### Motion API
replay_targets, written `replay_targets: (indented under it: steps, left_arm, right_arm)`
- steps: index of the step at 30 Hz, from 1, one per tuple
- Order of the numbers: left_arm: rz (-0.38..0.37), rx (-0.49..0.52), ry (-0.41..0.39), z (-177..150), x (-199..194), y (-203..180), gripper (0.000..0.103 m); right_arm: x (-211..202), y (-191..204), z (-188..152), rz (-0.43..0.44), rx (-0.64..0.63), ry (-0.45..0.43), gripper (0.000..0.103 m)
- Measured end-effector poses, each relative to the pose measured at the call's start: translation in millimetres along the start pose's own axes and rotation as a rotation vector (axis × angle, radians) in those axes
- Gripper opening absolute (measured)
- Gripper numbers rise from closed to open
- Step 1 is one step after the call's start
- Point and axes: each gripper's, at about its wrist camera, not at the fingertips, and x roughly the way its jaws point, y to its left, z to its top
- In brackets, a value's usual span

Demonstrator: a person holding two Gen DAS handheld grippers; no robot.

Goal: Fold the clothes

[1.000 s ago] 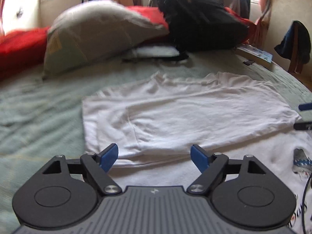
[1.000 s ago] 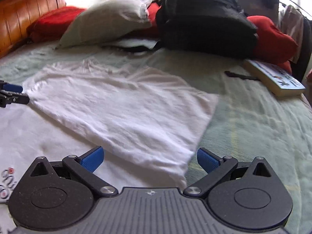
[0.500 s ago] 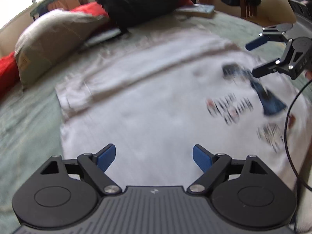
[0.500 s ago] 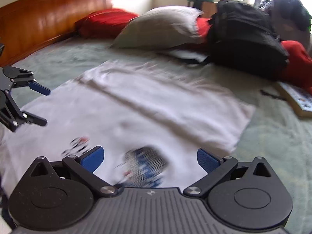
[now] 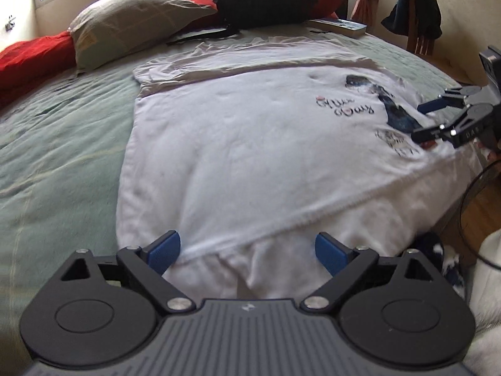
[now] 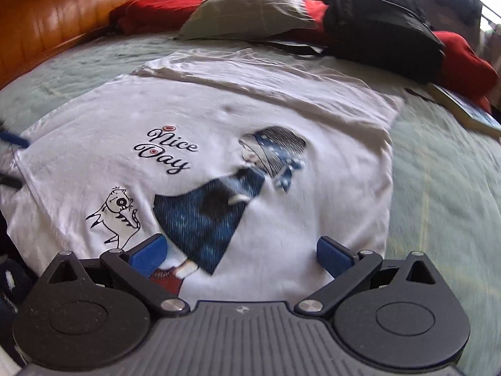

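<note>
A white T-shirt (image 5: 244, 144) printed with "Nice Day", a girl and a cat lies spread on the green bedspread, its far part folded over. My left gripper (image 5: 247, 250) hovers open over the shirt's near hem at the left side. My right gripper (image 6: 241, 252) hangs open above the printed girl (image 6: 216, 206) near the bottom hem. The right gripper (image 5: 421, 119) also shows at the right edge of the left wrist view, open over the print. A blue fingertip of the left gripper (image 6: 12, 139) peeks in at the left edge of the right wrist view.
A grey pillow (image 5: 131, 22), red cushions (image 5: 28, 56) and a black backpack (image 6: 379, 22) lie at the head of the bed. A book (image 6: 466, 109) rests at the bed's right side. The wooden headboard (image 6: 53, 18) is at far left. The bed edge and floor (image 5: 476, 213) lie right.
Both grippers have pulled back toward the shirt's bottom hem and tilted down, so the whole printed front now shows. Both stay open and hold nothing.
</note>
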Motion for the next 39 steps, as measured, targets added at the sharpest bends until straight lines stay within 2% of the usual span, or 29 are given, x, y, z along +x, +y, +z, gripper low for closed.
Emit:
replay_targets:
  steps: [4,7,10,12,15,18,21,28,34,36,39]
  left_arm:
    - [0.047,0.033,0.012,-12,-14,-10,0.094]
    - [0.05,0.022,-0.058,-7,-28,-15,0.094]
    - [0.097,-0.033,-0.128,10,-28,-18,0.094]
    - [0.14,-0.073,-0.144,18,-19,-18,0.094]
    - [0.202,-0.135,-0.102,20,0,-16,0.094]
    - [0.196,-0.191,-0.076,9,11,-14,0.094]
    - [0.189,-0.24,-0.095,-2,5,-12,0.094]
    - [0.24,-0.256,-0.059,-15,-12,-23,0.094]
    - [0.272,-0.286,-0.099,-17,-36,-35,0.094]
    - [0.28,-0.29,-0.104,-17,-40,-38,0.094]
    - [0.293,-0.293,-0.1,-16,-41,-43,0.094]
  right_arm:
    - [0,2,-7,-0.029,0.021,-0.02,0.103]
    - [2,3,-7,-0.036,0.032,-0.023,0.103]
    - [2,4,-7,-0.045,0.035,-0.025,0.103]
    - [2,5,-7,-0.051,0.038,-0.026,0.103]
    - [2,7,-8,-0.06,0.041,-0.027,0.103]
    - [2,8,-8,-0.067,0.045,-0.032,0.103]
    - [1,8,-12,-0.066,0.046,-0.051,0.103]
    - [0,7,-18,-0.064,0.045,-0.098,0.103]
    - [-14,13,-12,-0.058,0.059,-0.1,0.103]
    - [-29,19,-8,0.015,0.033,-0.173,0.103]
    - [-34,35,0,0.02,-0.045,-0.217,0.103]
